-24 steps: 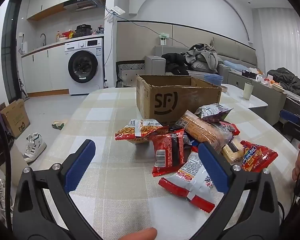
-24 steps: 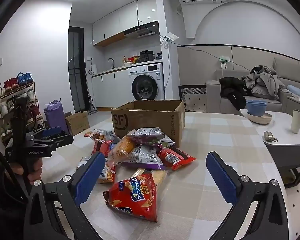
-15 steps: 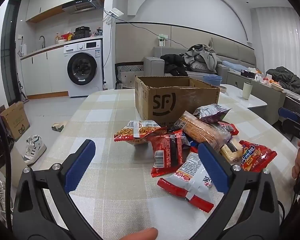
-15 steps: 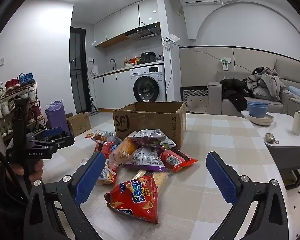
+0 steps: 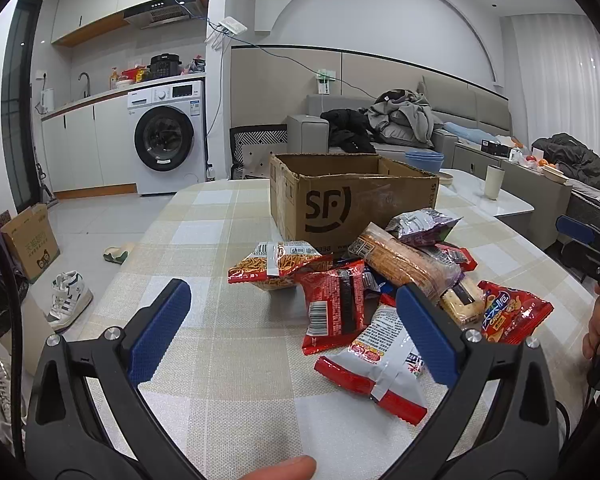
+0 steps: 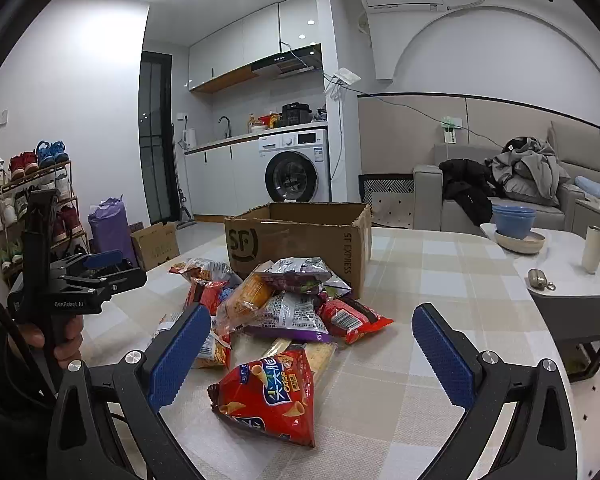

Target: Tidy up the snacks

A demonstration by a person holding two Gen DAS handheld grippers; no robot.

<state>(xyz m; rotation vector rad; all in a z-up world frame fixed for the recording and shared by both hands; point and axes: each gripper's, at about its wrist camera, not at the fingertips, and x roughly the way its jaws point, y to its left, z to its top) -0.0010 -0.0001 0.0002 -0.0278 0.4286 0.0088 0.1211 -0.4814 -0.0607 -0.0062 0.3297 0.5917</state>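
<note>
Little has moved since the earlier frames: both views are shifted only slightly, the box and snack pile lying as before. Left gripper (image 5: 290, 308) is held spread wide above the table (image 5: 220, 392), nothing between its blue pads; right gripper (image 6: 312, 340) likewise spread wide and empty.

Box (image 5: 340, 196), brown cardboard, open-topped, is seen standing upright on the checked table behind the pile, its inside not visible from either view. Snacks are heaped just in front of the box, none held:
- noodle-snack bag (image 5: 276, 264) at the pile's left edge in the left view
- dark red pack (image 5: 334, 306) beside it, partly overlapped by neighbours
- white-and-red bag (image 5: 384, 354) nearest the left gripper
- biscuit sleeve (image 5: 404, 262) lying across the top
- purple-silver bag (image 5: 420, 222) close against the box front
- red corn-snack bag (image 6: 270, 394) nearest the right gripper, apart from the box

Left gripper is also seen at the left edge of the right view, gripped by a hand (image 6: 60, 344)
</note>
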